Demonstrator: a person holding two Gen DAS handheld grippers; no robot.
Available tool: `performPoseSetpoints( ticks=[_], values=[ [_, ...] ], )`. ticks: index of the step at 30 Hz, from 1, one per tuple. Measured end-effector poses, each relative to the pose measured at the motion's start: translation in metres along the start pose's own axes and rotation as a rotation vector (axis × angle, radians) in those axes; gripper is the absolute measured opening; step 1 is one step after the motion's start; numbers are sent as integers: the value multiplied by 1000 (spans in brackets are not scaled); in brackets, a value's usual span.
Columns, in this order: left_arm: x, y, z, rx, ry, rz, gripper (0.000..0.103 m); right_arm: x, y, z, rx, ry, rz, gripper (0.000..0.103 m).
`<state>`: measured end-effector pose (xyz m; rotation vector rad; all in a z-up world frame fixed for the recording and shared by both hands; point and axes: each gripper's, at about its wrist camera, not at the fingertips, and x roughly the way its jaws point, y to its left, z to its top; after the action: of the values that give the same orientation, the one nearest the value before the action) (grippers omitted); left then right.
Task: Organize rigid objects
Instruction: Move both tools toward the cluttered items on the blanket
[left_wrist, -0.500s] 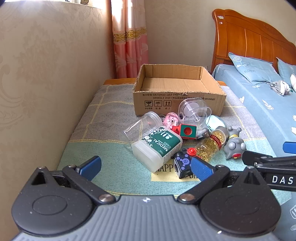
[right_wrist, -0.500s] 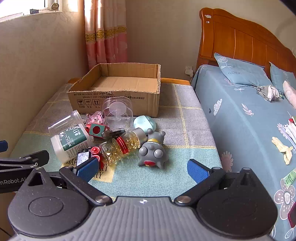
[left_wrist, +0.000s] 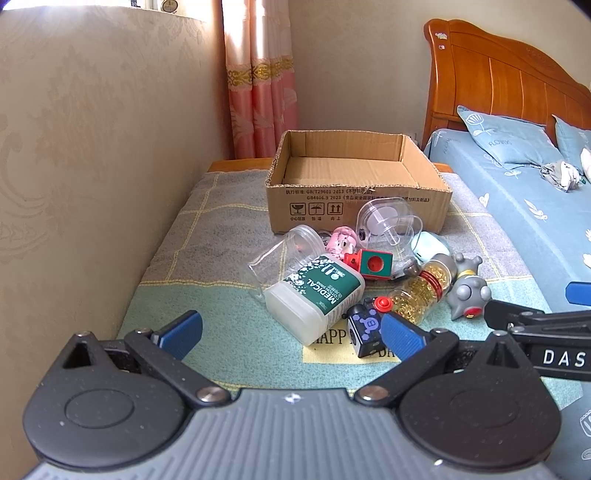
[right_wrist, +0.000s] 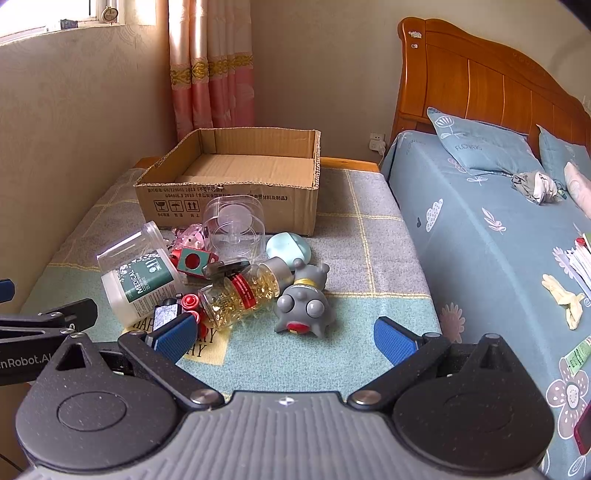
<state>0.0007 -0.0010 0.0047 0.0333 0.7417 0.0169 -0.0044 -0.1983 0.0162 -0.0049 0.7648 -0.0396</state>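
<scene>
A pile of small rigid objects lies on a blanket-covered bench in front of an empty cardboard box (left_wrist: 358, 192) (right_wrist: 236, 192). In the pile are a white medical swab tub (left_wrist: 314, 295) (right_wrist: 138, 286), a capsule bottle (left_wrist: 421, 288) (right_wrist: 240, 291), a grey toy figure (left_wrist: 467, 291) (right_wrist: 304, 304), a red and green cube (left_wrist: 373, 264) (right_wrist: 192, 262), a black cube (left_wrist: 364, 328) and a clear round case (left_wrist: 388, 221) (right_wrist: 234, 221). My left gripper (left_wrist: 290, 332) is open, just short of the tub. My right gripper (right_wrist: 284, 338) is open, just short of the grey toy.
A wall runs along the bench's left side and a pink curtain (left_wrist: 262, 96) hangs behind the box. A bed (right_wrist: 498, 236) with a wooden headboard (right_wrist: 480, 81) and loose items on its cover borders the bench on the right. A pale blue round object (right_wrist: 288, 249) lies beside the box.
</scene>
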Motion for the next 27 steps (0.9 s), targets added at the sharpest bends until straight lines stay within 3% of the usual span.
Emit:
performPoseSetpoints(
  ticks=[27],
  values=[
    [-4,-2,2,4,-2,4,102,-2,-3,1,4,-8,-6,103]
  ],
)
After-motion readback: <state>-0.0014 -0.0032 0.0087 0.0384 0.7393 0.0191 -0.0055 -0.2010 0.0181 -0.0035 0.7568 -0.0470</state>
